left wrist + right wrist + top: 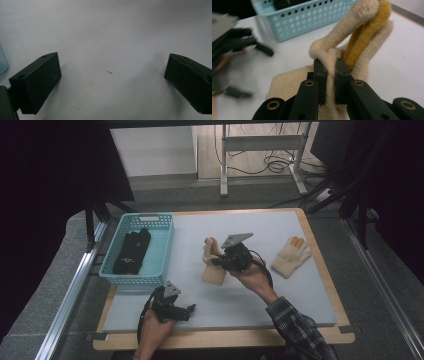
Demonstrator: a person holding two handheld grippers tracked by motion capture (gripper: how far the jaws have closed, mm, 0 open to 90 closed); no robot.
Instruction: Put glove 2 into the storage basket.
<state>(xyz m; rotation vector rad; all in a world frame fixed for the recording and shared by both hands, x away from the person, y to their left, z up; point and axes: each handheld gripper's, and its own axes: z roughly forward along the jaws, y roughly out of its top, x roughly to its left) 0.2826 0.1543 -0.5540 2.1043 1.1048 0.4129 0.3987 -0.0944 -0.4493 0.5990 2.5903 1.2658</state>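
Right gripper (331,68): jaws clamped on cream knitted glove (352,42), mid-mat near blue perforated plastic basket (114,271) | left gripper (112,80): jaws wide apart, empty | we judge glove light, soft; pinch bunched fabric.

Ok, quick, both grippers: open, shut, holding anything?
Left gripper: open, jaws wide apart, holding nothing.
Right gripper: shut on the cream knitted glove with mustard fingers.

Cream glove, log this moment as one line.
right claw: shut on cream glove, lifting its fingers | left claw: open over mat | second glove: flat at right | basket: holds black items
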